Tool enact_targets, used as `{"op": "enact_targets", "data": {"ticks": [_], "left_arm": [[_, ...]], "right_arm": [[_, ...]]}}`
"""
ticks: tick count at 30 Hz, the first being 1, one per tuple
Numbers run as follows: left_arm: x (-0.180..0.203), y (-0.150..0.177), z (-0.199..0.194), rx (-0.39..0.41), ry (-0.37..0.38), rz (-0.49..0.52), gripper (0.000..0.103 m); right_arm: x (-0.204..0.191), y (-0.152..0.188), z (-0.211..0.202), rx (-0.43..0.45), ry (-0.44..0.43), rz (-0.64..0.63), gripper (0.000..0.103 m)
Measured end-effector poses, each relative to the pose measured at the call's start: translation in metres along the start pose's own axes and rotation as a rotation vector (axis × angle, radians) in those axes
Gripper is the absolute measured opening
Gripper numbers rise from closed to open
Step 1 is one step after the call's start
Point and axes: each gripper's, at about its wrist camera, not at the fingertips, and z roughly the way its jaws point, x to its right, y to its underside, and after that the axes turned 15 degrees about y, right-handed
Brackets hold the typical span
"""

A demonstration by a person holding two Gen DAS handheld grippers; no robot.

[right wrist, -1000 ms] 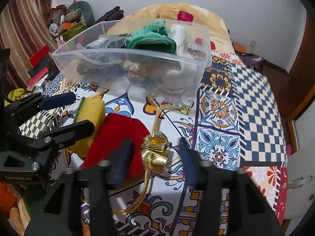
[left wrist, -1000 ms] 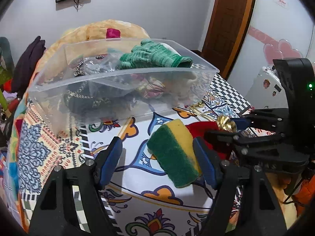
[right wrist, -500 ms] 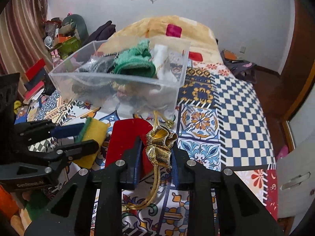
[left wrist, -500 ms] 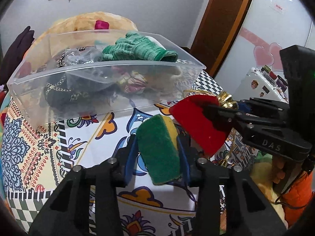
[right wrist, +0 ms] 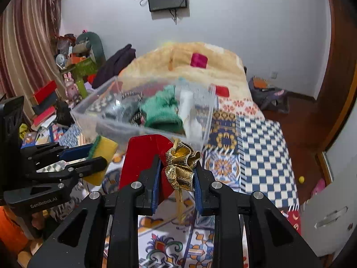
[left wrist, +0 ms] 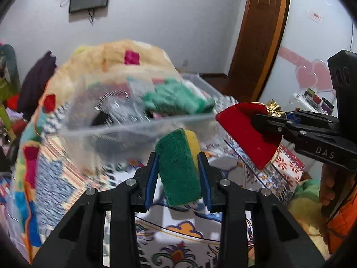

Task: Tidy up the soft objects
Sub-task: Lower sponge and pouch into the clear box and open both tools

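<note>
Both grippers are carrying loads above the bedspread (left wrist: 223, 236): left gripper (left wrist: 178, 163) clamping the sponge (left wrist: 178, 167), right gripper (right wrist: 176, 174) pinching the red pouch (right wrist: 142, 156) at its gold bow (right wrist: 181, 165); clear bin (left wrist: 138, 127) just ahead, blurred, rim height probably not yet cleared, so each should be lifting over before releasing

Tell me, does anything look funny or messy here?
Nothing is spilled or broken. The clear box is heaped, and a green glove pokes above its rim. The left gripper holds a sponge; the right gripper holds a red pouch.
</note>
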Motion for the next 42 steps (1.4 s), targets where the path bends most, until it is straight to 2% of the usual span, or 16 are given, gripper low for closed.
{"op": "enact_targets", "data": {"ticks": [11, 20, 26, 35, 42], "left_arm": [[-0.023, -0.042, -0.034, 0.107, -0.091, 0.030, 0.034], [-0.044, -0.063, -0.031, 0.133, -0.136, 0.021, 0.035], [-0.063, -0.067, -0.017, 0.110, -0.144, -0.024, 0.035], [-0.084, -0.062, 0.011, 0.050, -0.182, -0.051, 0.035], [-0.089, -0.057, 0.021, 0.014, -0.189, -0.065, 0.037]], "right_arm": [[-0.013, -0.044, -0.011, 0.132, -0.011, 0.015, 0.023], [-0.030, -0.070, -0.004, 0.182, -0.032, 0.034, 0.023], [-0.044, -0.074, 0.018, 0.135, -0.025, 0.023, 0.023], [-0.063, -0.060, 0.065, 0.011, 0.006, -0.040, 0.023], [-0.064, -0.055, 0.077, -0.023, 0.023, -0.070, 0.024]]}}
